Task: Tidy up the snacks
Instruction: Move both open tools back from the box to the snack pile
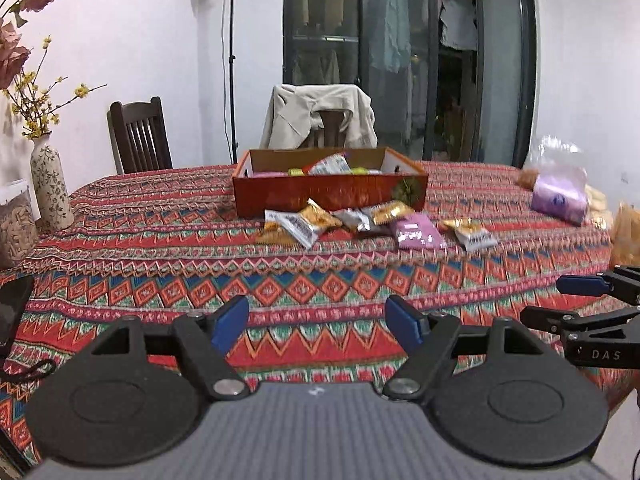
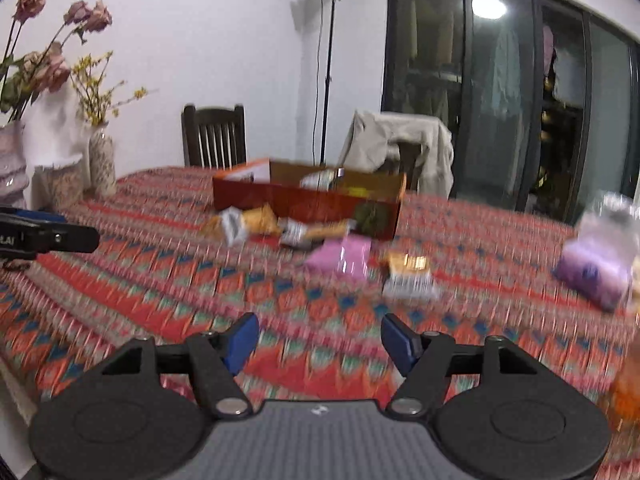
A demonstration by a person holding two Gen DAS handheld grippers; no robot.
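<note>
A few snacks are already lying inside the orange box (image 1: 332, 194) mid-worktop (image 1: 160, 264). Against its front wall, a heap of loose packets (image 1: 308, 222) is waiting, then the pink packet (image 1: 418, 232). The left claw (image 1: 318, 322) and right claw (image 2: 320, 342) are both hovering wide and empty, well short of them.

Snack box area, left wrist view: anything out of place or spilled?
Yes. A cluster of snack packets lies scattered on the patterned tablecloth in front of the red cardboard box, overlapping at odd angles, with a pink packet at the right. A few packets already sit inside the box. Nothing looks torn.
</note>
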